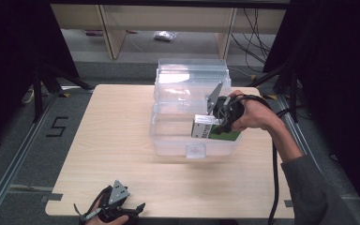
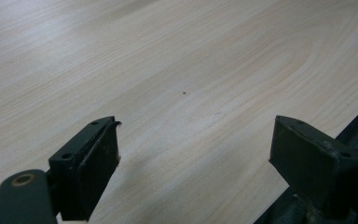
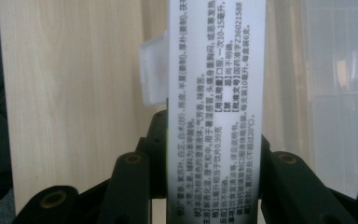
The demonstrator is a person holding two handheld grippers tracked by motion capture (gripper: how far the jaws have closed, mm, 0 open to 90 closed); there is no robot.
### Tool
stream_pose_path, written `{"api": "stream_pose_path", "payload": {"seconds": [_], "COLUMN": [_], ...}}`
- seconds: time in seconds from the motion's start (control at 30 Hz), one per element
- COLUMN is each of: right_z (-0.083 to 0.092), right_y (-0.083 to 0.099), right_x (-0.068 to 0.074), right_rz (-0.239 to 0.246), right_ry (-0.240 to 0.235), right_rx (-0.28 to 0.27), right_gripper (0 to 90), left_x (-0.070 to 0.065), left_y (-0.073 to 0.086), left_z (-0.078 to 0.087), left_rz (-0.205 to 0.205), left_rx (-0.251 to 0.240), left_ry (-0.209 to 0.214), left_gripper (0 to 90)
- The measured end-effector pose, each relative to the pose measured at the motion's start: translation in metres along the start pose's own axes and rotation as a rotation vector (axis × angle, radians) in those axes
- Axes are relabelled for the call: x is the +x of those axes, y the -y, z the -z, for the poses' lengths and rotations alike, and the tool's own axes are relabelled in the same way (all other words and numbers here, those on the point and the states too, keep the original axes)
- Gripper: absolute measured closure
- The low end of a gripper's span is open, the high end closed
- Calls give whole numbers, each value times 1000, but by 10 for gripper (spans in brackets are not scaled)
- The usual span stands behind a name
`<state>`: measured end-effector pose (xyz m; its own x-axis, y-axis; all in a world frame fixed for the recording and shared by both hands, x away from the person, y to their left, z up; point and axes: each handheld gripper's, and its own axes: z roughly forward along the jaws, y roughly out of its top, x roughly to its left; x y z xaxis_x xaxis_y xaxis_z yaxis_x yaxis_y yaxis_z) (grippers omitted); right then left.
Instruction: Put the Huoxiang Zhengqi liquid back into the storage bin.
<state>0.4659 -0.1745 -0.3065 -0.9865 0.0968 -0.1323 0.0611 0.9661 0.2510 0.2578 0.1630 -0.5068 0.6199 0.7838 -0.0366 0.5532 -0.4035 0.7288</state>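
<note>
High view shows our right hand-held gripper [image 1: 218,123] pinching the box [image 1: 214,131] over the clear bin [image 1: 171,143], long side level (left hand-held gripper [image 1: 122,206] spread, far off).

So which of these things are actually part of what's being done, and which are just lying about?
In use:
- green and white box, clamped in the right hand-held gripper
- clear plastic bin, lid open, with the box over it

Lying about:
- left hand-held gripper, open, idle at the table edge
- small bag on the floor beyond
</note>
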Motion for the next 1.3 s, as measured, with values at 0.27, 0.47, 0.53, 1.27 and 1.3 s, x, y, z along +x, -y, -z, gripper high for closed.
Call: {"api": "stream_pose_path", "payload": {"seconds": [0.27, 0.47, 0.53, 1.27, 1.3], "right_z": [-13, -22, -24, -65, -66], "right_y": [7, 11, 12, 23, 25], "right_x": [-21, -31, -32, -51, -50], "right_rz": [-39, -41, -55, -22, -48], "right_ry": [4, 8, 10, -29, -29], "right_rx": [32, 45, 46, 83, 86], "right_gripper": [648, 648, 648, 647, 647], "left_x": [0, 0, -1, 3, 2], "left_y": [0, 0, 0, 1, 1], "left_z": [-1, 0, 0, 0, 0], "left_rz": [2, -2, 6, 9, 12], "left_rx": [0, 3, -3, 13, 12], "left_ry": [0, -1, 6, -2, -3], "left_gripper": [148, 148, 148, 148, 148]}}
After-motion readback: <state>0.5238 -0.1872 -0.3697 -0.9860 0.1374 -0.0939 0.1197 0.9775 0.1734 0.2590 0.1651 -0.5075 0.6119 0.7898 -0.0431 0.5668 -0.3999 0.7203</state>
